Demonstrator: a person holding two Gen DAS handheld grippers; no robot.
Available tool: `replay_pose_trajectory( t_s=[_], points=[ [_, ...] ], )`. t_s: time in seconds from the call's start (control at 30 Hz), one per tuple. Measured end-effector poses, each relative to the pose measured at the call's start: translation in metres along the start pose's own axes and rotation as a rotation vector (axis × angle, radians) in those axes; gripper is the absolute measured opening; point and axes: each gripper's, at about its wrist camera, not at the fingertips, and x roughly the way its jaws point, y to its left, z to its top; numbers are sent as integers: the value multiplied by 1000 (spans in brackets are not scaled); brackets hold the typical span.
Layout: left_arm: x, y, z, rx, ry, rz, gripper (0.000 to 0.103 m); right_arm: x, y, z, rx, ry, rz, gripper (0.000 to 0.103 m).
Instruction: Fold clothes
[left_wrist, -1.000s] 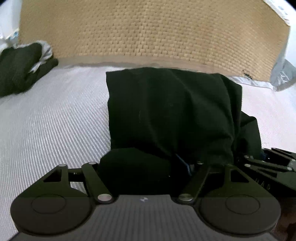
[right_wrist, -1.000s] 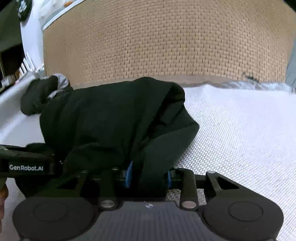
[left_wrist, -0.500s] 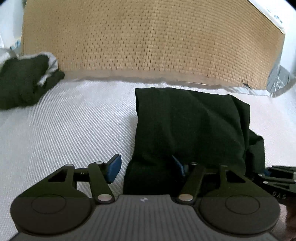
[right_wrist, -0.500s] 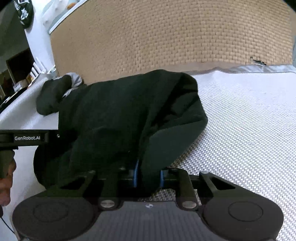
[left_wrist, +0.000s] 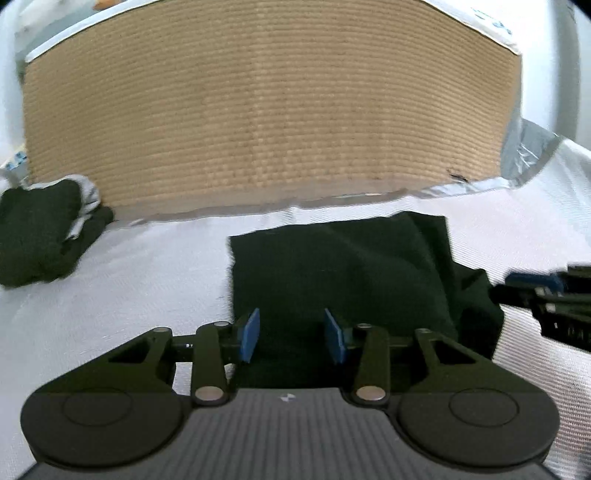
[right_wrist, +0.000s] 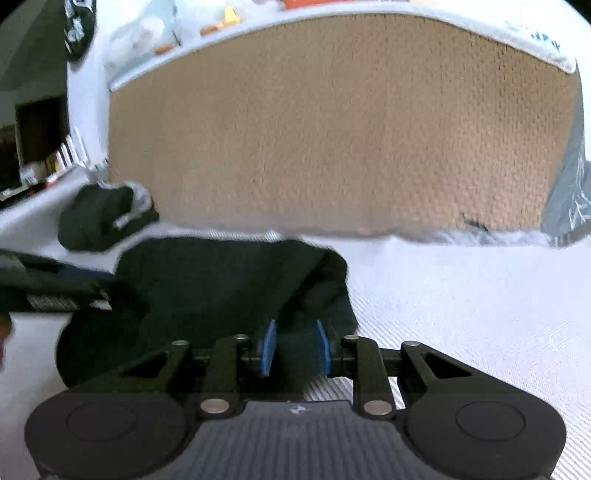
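Note:
A folded black garment (left_wrist: 343, 269) lies flat on the white textured bed (left_wrist: 129, 295); it also shows in the right wrist view (right_wrist: 221, 280). My left gripper (left_wrist: 291, 336) is open, its blue pads apart over the garment's near edge and holding nothing. My right gripper (right_wrist: 293, 347) is open over the garment's near right corner, with nothing between its pads. The right gripper also shows at the right edge of the left wrist view (left_wrist: 546, 295), and the left gripper at the left edge of the right wrist view (right_wrist: 48, 288).
A second dark garment with a grey lining (left_wrist: 44, 232) sits bunched at the far left, also in the right wrist view (right_wrist: 103, 218). A tan woven headboard (left_wrist: 266, 110) stands behind the bed. A grey pillow edge (left_wrist: 528, 155) is at the far right.
Both grippers have opened and let go of the black garment, which dropped flat onto the bed. Both grippers have pulled back and risen a little.

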Motion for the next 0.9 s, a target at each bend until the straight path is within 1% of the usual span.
replay_pose_trajectory(
  t_s=[0.07, 0.13, 0.2, 0.27, 0.33, 0.37, 0.47, 0.6, 0.7, 0.8, 0.9],
  points=[
    [9, -6, -2, 18, 13, -10, 43, 7, 7, 1, -35, 13, 23, 28],
    [18, -11, -4, 31, 25, -13, 43, 22, 13, -1, -64, 31, 20, 27],
    [22, -12, -8, 38, 29, -9, 43, 40, 18, -4, -90, 75, 19, 27],
    [24, -10, -8, 44, 25, -10, 44, 49, 21, -5, -87, 99, 23, 27],
    [26, -7, -9, 61, 22, -7, 44, 55, 20, -9, -113, 120, -4, 26],
    [28, -5, -9, 73, 26, -5, 45, 57, 17, -11, -117, 130, -3, 26],
    [33, 2, -10, 75, 38, -12, 46, 60, 9, -9, -60, 143, 9, 25],
    [37, 2, -8, 87, 49, -2, 49, 65, 6, -13, -17, 163, -8, 26],
    [40, 0, -9, 79, 41, 13, 51, 66, 8, -13, -6, 166, -18, 28],
    [39, -2, -10, 73, 26, 30, 52, 65, 8, -12, 2, 166, -27, 28],
    [40, -1, -8, 60, 29, 27, 53, 64, 10, -12, 6, 166, -36, 29]
  ],
)
